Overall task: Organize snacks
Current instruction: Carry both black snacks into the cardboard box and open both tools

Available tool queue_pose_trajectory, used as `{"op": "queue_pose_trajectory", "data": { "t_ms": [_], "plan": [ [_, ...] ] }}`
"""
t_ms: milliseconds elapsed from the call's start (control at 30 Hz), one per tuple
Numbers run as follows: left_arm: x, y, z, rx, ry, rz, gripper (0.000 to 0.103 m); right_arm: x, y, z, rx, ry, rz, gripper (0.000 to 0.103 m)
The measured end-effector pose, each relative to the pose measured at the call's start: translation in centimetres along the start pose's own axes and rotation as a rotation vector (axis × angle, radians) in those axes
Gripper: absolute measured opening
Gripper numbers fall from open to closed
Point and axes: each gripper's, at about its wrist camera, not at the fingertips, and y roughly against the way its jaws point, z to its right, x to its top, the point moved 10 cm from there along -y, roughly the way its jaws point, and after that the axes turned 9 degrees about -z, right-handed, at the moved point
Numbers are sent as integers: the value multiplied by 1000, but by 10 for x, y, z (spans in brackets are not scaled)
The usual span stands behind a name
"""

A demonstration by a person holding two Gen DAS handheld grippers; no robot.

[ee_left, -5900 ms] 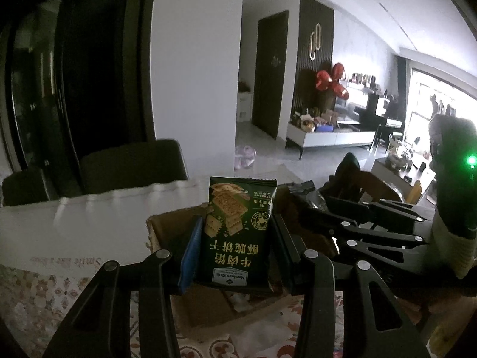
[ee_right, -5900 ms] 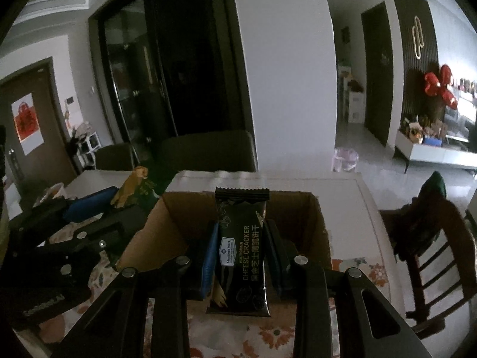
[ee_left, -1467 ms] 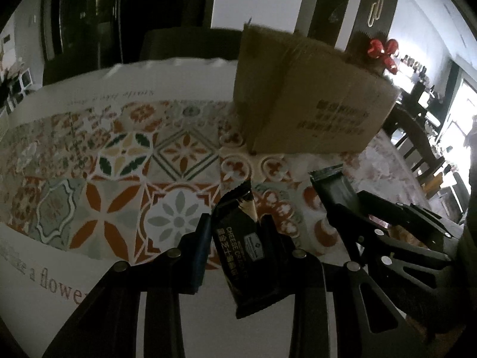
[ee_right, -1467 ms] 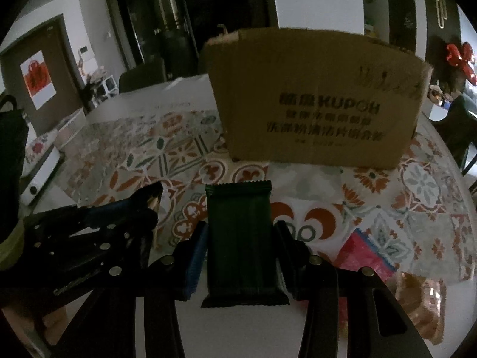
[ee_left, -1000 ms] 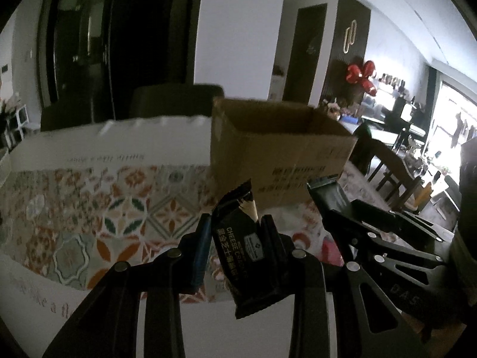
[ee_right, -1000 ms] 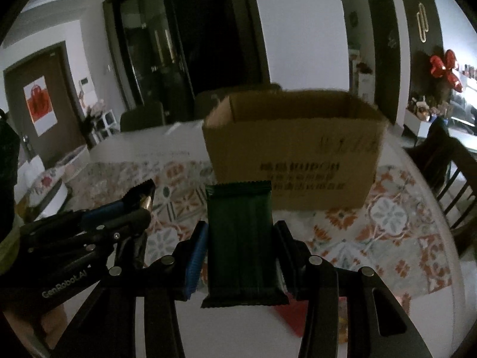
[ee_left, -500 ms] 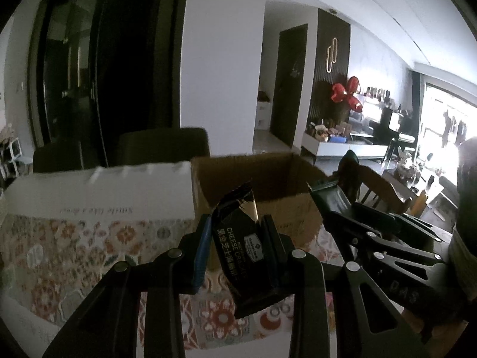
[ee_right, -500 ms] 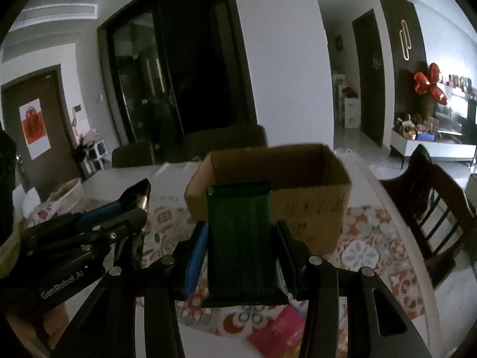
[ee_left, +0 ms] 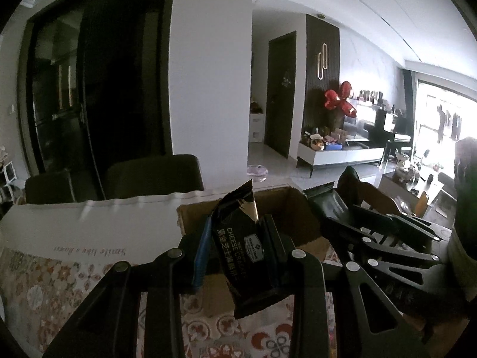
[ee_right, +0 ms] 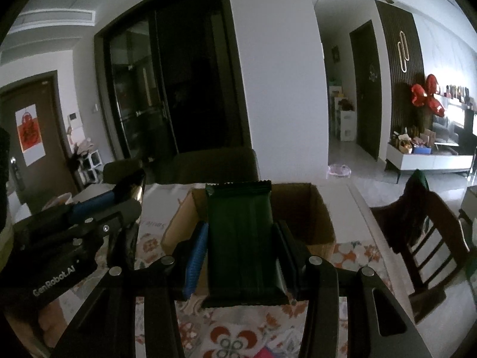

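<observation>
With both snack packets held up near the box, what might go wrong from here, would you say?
The left hand-held gripper grips its cheese cracker packet tilted, so it may catch the cardboard box rim when released. The right hand-held gripper, holding the green packet, sits close beside it, so the two could bump over the opening.

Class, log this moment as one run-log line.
left gripper: black cheese cracker packet | right gripper: green snack packet | cardboard box: open, ahead

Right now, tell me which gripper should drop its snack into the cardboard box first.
Probably right. The right gripper holds its green packet squarely facing the cardboard box opening; the left gripper holds its cheese cracker packet tilted, nearer the box's left wall.
</observation>
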Motion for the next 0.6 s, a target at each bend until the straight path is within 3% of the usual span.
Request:
{"op": "queue_pose_trajectory", "data": {
  "t_ms": [300, 600],
  "plan": [
    [28, -44, 0, -28, 11, -55, 33, 24, -30, 11, 3, 18, -36, 46],
    [28, -98, -5, -42, 44, -160, 33, 29, -80, 27, -3, 17, -142, 46]
  ]
}}
